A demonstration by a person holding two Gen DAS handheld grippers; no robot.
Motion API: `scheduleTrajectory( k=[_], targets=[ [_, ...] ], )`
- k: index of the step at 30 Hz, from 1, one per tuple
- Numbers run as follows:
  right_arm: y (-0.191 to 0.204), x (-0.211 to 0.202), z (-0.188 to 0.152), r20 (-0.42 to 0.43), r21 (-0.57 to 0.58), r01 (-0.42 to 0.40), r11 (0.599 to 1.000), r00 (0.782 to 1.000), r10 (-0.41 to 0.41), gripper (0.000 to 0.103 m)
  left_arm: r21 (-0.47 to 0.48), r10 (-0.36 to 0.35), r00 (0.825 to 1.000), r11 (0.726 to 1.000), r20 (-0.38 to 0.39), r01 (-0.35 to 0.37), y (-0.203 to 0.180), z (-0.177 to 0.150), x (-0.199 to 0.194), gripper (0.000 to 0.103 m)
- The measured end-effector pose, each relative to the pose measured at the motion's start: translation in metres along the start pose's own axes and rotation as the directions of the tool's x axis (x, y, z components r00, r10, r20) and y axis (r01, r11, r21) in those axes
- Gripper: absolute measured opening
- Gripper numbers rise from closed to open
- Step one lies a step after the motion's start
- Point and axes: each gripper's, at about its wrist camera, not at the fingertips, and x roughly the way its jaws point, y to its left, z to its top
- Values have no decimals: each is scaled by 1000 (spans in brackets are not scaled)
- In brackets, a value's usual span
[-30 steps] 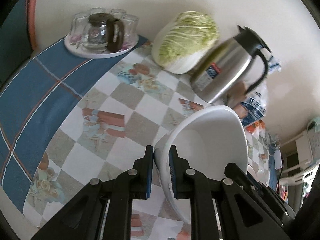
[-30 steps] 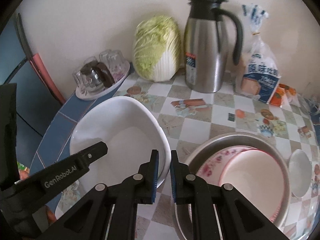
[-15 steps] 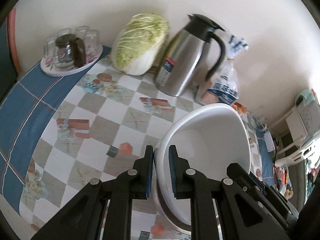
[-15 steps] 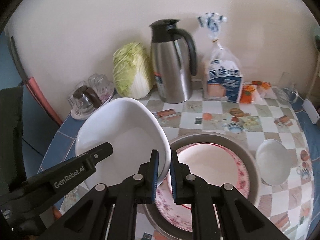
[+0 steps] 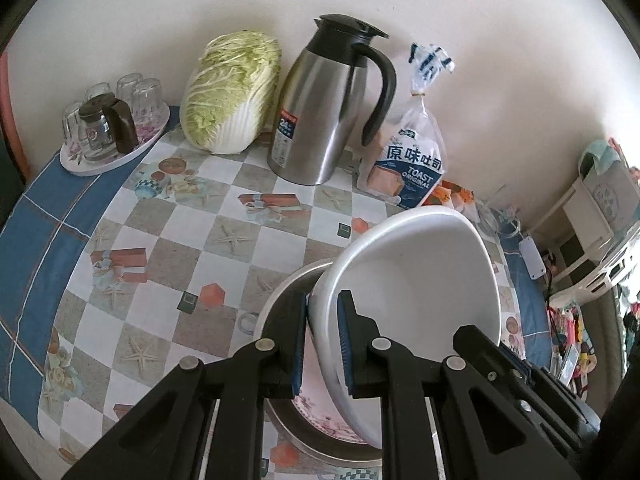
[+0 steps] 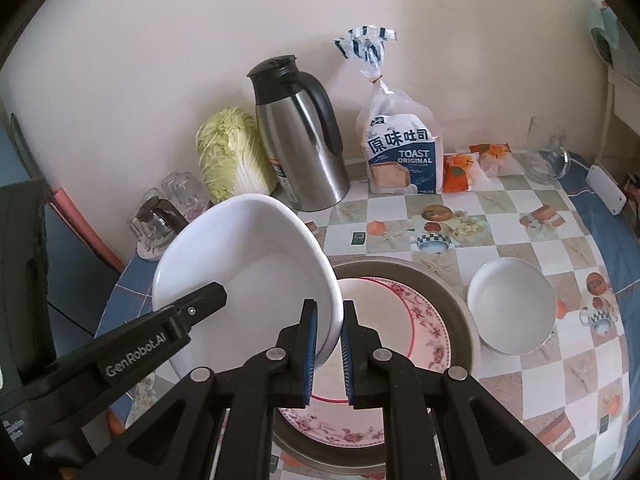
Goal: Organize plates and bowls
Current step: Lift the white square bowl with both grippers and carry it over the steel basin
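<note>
Two claws grip one large white bowl (image 6: 248, 276) by opposite rims: left claw (image 5: 322, 344) clamped on its near edge, right claw (image 6: 328, 344) pinching the other side. Bowl held tilted, clear of the table (image 5: 168, 248), partly over a metal basin (image 6: 456, 304) that holds a floral-rimmed plate (image 6: 424, 328). A small white bowl (image 6: 512, 308) sits just beside the basin. Steel thermos jug (image 5: 320, 108), napa cabbage (image 5: 228, 96) and toast bag (image 6: 404, 156) stand along the wall.

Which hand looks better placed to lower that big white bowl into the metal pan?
Right, probably. Both grippers clamp the big white bowl's rim, but the right gripper already hangs over the flowered plate in the metal pan; the left gripper sits at the pan's edge.
</note>
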Motion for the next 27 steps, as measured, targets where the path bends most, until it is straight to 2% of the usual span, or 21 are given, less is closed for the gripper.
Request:
scheduleTrajectory(
  k=[15, 27],
  targets=[
    [-34, -10, -4, -9, 27, -21, 999, 1000, 21, 13, 49, 26, 1000, 998, -14, -25, -33, -7, 6, 16],
    [-46, 10, -9, -63, 60, -36, 998, 997, 40, 13, 28, 49, 997, 999, -60, -47, -29, -11, 28, 16]
  ],
)
